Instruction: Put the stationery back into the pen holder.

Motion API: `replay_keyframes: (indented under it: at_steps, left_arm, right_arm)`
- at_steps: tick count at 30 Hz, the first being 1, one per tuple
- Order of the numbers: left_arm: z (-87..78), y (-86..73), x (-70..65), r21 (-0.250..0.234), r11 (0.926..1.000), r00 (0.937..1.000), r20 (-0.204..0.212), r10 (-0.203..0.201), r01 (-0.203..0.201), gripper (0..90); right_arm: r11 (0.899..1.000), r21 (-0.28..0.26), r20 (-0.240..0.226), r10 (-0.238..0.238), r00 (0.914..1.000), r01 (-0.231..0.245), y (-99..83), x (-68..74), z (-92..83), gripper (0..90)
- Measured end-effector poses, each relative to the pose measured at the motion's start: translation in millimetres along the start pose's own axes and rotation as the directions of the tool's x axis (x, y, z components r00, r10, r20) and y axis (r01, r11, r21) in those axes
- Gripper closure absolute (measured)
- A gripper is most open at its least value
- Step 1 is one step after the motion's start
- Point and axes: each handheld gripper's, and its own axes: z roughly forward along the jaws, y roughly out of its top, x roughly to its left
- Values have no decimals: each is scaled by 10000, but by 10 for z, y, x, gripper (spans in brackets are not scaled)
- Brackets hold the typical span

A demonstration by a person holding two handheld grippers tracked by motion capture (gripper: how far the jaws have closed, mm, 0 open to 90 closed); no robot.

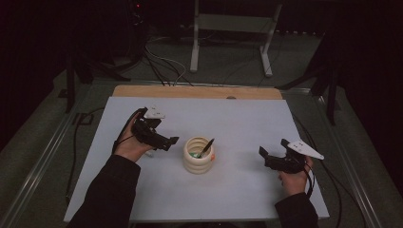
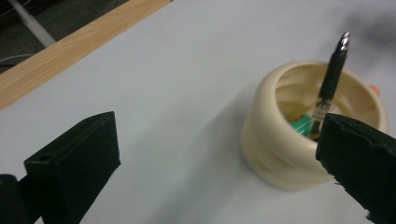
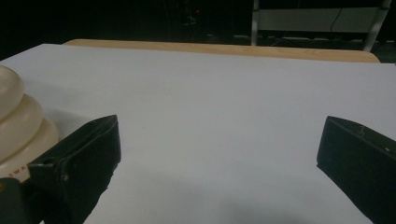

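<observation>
My left gripper (image 1: 174,140) hung spread beside the cream ribbed cup (image 1: 198,155) holding a black pen (image 1: 207,147); my right gripper (image 1: 263,153) stood spread, well apart.

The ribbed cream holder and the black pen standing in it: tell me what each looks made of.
The ribbed cream holder looks like moulded plastic or glazed ceramic: smooth stacked rings with a soft sheen; the pictures leave it open. The black pen looks like matte plastic along the barrel, with a shiny, metal-looking tip that catches the light.
</observation>
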Motion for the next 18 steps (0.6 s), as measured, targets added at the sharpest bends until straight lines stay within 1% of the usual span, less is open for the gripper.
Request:
replay_keyframes:
  at_steps: [4,9,18]
  left_arm:
    - [-11,-42,39,138,9999,10000,-63,-15,16,1]
    - [-17,-97,90,186,9997,9998,-50,-176,177,0]
    - [-26,-180,159,278,9993,9996,-60,-264,265,1]
  right_arm:
    - [10000,-2,0,-5,10000,5,0,0,0,0]
    - [10000,11,-12,2,10000,-2,-1,2,2,0]
    - [10000,26,-25,9,10000,-9,-2,1,3,0]
